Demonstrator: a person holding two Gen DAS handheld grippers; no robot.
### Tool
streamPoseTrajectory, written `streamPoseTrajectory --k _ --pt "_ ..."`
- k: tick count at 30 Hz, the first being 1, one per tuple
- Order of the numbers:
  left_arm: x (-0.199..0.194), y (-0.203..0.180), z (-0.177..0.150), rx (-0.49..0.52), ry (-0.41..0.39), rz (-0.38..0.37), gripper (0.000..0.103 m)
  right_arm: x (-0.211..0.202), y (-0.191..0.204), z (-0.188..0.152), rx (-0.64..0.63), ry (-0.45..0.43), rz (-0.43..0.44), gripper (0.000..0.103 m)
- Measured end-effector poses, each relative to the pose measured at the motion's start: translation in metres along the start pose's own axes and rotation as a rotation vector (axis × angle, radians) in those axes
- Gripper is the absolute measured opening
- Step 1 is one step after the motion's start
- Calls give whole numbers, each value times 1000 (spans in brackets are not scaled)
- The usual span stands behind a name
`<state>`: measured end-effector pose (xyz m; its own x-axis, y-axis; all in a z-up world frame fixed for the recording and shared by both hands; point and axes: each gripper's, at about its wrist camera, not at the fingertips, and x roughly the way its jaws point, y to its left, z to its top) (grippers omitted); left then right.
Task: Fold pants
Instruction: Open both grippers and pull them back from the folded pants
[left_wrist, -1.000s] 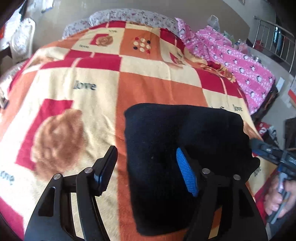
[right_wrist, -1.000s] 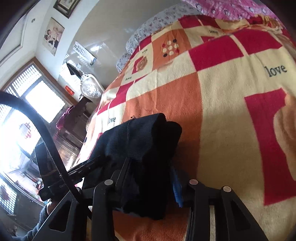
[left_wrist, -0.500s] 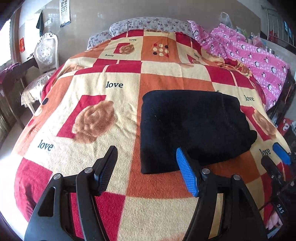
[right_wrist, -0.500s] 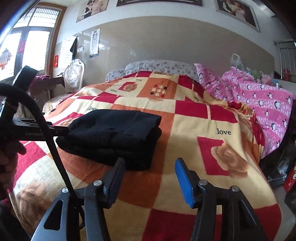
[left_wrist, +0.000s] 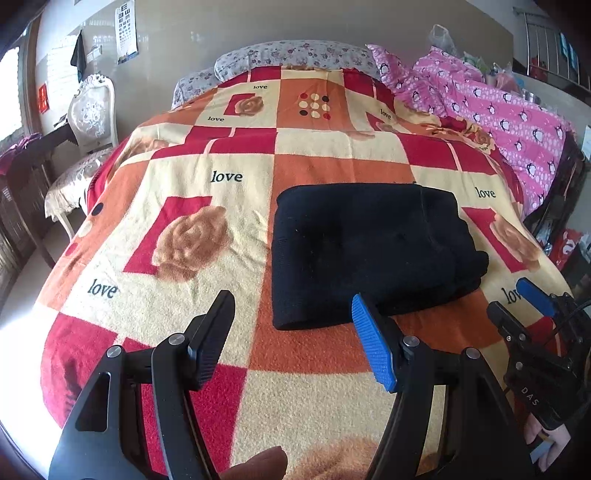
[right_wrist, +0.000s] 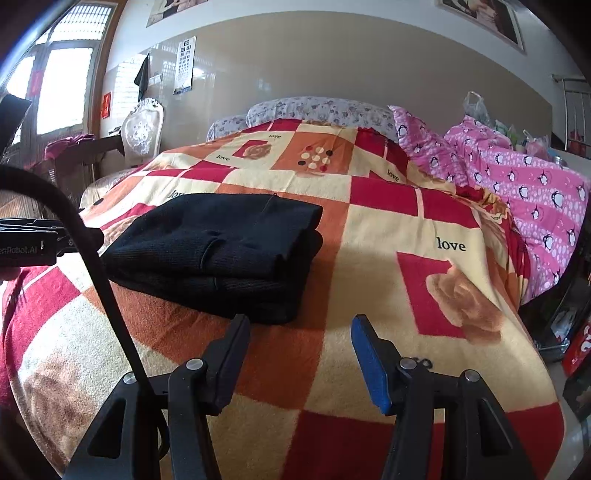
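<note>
The black pants (left_wrist: 362, 251) lie folded into a thick rectangle on the patchwork blanket (left_wrist: 184, 295), with the layers stacked at their right end (right_wrist: 221, 243). My left gripper (left_wrist: 291, 306) hovers open just short of the pants' near edge, nothing between its fingers. In the right wrist view my right gripper (right_wrist: 301, 332) stands open over bare blanket, just right of the pants' near corner and clear of them. It also shows at the right edge of the left wrist view (left_wrist: 508, 295), held by a hand.
A pink penguin-print quilt (left_wrist: 517, 122) is heaped along the bed's right side and floral pillows (left_wrist: 288, 55) lie at the head. A white ornate chair (left_wrist: 92, 110) stands left of the bed. A black cable (right_wrist: 92, 258) crosses the left of the right wrist view.
The right gripper let go of the pants' thick end, rolled upright and drew back. The left gripper also pulled back off the pants. The pants lie still.
</note>
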<state>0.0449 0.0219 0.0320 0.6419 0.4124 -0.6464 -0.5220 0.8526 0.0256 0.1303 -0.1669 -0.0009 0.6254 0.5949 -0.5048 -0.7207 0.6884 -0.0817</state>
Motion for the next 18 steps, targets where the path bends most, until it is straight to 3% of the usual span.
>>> streamPoseTrajectory --k 12,15,18 --pt "-3 -28 -12 50 29 -82 66 -1 -1 0 7 1 -2 55" --pt "-5 -31 -17 59 -9 -60 66 -2 -1 0 6 1 -3 56" --pt "-3 -30 -17 55 1 -49 66 -1 -1 0 7 3 -4 57"
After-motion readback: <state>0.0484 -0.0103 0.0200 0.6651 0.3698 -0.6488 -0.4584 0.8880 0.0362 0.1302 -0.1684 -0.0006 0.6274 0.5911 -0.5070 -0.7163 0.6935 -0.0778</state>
